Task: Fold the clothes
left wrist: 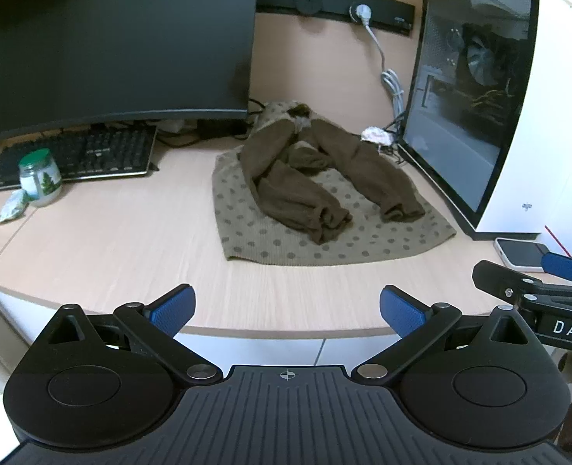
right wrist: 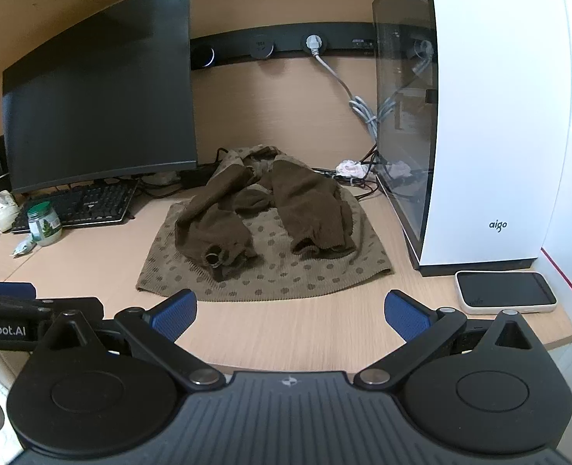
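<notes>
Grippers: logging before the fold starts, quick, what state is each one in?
Left gripper: open, holding nothing.
Right gripper: open, holding nothing.

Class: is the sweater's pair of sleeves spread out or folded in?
Folded in. Both brown sleeves lie crossed over the dotted sweater body, cuffs toward the desk's front edge.

A brown dotted sweater lay sleeves-folded on the tabletop between a dark monitor and white computer case, beyond the right tool, its fingers spread wide.
</notes>
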A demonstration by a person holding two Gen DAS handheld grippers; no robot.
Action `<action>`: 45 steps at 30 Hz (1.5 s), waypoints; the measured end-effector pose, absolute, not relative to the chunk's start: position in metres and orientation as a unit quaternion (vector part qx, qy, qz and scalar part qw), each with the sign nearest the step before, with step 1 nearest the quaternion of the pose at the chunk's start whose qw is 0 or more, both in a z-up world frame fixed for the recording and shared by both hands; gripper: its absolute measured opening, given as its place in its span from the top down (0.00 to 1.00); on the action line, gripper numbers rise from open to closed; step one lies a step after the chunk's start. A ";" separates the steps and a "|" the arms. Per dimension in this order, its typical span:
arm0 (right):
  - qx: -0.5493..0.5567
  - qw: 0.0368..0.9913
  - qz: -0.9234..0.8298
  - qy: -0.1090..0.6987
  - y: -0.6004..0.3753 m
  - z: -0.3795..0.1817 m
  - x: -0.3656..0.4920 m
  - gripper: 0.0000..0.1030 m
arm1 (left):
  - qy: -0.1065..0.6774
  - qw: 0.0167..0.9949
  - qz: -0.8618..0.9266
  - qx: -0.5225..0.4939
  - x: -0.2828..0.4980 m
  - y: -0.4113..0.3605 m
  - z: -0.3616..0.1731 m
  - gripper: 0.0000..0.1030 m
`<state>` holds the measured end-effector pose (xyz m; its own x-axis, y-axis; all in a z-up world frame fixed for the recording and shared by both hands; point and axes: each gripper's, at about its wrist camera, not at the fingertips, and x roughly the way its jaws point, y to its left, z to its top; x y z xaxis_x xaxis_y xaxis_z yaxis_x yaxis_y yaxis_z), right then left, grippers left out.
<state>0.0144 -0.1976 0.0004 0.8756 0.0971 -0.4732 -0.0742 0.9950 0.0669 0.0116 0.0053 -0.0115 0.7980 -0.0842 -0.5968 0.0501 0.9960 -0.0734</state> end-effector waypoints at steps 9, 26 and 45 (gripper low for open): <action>0.032 0.962 -0.001 0.271 -0.178 -0.003 0.053 0.00 | 0.357 0.930 -0.078 -0.046 0.063 0.040 -0.028 0.00; 0.085 0.933 -0.065 0.343 -0.152 -0.001 0.164 0.00 | 0.413 0.876 -0.230 -0.091 0.244 0.086 -0.039 0.00; 0.262 0.872 0.127 0.394 -0.218 -0.085 0.414 0.00 | 0.419 0.888 -0.156 -0.111 0.354 0.042 -0.097 0.00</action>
<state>0.4136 -0.2182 -0.0851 0.6574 0.4288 -0.6197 -0.0154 0.8298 0.5579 0.3539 0.0424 -0.0970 0.6001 -0.3692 -0.7096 0.1833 0.9270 -0.3273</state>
